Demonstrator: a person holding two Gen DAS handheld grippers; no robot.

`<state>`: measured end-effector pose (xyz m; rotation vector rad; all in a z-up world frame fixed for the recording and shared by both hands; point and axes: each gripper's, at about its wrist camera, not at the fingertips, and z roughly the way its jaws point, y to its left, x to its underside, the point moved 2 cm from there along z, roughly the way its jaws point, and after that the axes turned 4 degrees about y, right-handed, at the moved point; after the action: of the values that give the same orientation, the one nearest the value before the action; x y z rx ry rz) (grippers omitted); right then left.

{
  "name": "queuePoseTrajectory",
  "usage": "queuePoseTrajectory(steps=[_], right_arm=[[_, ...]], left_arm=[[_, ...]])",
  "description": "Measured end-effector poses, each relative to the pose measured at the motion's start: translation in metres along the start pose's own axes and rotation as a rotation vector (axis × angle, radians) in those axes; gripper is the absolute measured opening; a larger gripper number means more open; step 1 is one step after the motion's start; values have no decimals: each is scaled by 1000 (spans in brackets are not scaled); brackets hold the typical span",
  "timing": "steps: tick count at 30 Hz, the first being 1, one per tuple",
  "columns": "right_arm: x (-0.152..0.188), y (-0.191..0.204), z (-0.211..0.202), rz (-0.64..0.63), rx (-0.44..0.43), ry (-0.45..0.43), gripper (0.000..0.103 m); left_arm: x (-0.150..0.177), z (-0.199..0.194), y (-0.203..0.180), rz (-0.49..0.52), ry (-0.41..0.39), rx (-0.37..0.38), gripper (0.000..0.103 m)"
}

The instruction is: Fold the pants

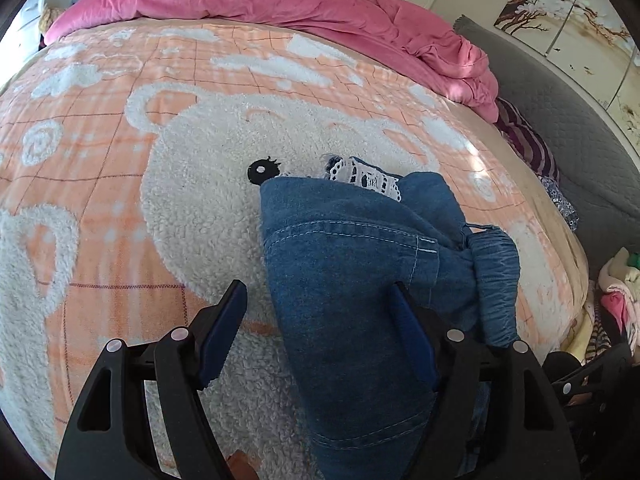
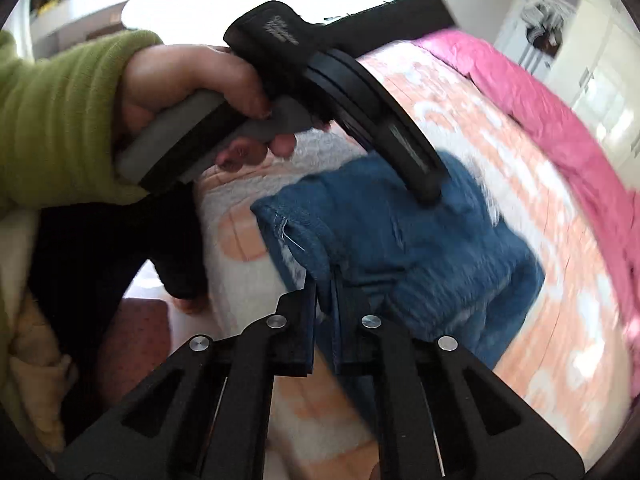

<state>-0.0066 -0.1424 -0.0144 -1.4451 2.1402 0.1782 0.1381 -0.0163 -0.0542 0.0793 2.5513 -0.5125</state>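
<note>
**A:** So what's the fabric situation here?

**B:** The pants are blue denim with pale contrast stitching, a gathered elastic waistband at about 3 o'clock in the left wrist view, and a bit of white lace trim poking out at the 12 o'clock end. They're bunched in a rumpled heap on the bed, on a fuzzy blanket.

**A:** Blanket looks loud lol

**B:** Yeah, peach with a thin grid pattern and a big white fleecy bear with a black button eye. Denim covers part of the bear's face.

**A:** And the tools?

**B:** Left tool has its jaws spread wide, straddling the denim, which fills the gap but the left pad is clear of it. Right tool is pressed together, pinching a fold of the pants at its 6 o'clock edge. From the right wrist view you also see a hand in a green ribbed sleeve gripping the left tool's handle, up at 10 o'clock.

**A:** Room?

**B:** Crumpled pink duvet along the far edge at 12 o'clock, grey quilted headboard at 2 o'clock, floral wall art above it, white cupboards behind.
</note>
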Motion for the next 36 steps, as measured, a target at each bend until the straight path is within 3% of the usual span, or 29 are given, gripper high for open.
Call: queuePoseTrajectory(steps=[4, 10, 14, 15, 17, 22, 26, 30, 36], right_arm=[[17, -7, 7, 103, -18, -11, 3], [24, -21, -6, 299, -112, -63, 18], [29, -25, -34, 400, -147, -134, 21], [31, -26, -41, 422, -147, -153, 26], [35, -29, -56, 461, -129, -188, 36], [37, -42, -87, 525, -59, -255, 48], [35, -53, -98, 595, 2, -287, 66], [38, -65, -98, 650, 59, -292, 73], [47, -103, -92, 750, 128, -259, 75]], left_arm=[[2, -2, -1, -15, -14, 10, 72], [9, -28, -13, -7, -65, 16, 71], [14, -50, -24, 22, -109, 2, 71], [15, -55, -26, 27, -120, -5, 71], [17, -67, -30, 34, -143, -9, 72], [20, -87, -36, 54, -178, -29, 72], [24, -96, -39, 60, -185, -29, 72], [27, -102, -40, 67, -199, -51, 76], [29, -100, -40, 64, -203, -68, 77]])
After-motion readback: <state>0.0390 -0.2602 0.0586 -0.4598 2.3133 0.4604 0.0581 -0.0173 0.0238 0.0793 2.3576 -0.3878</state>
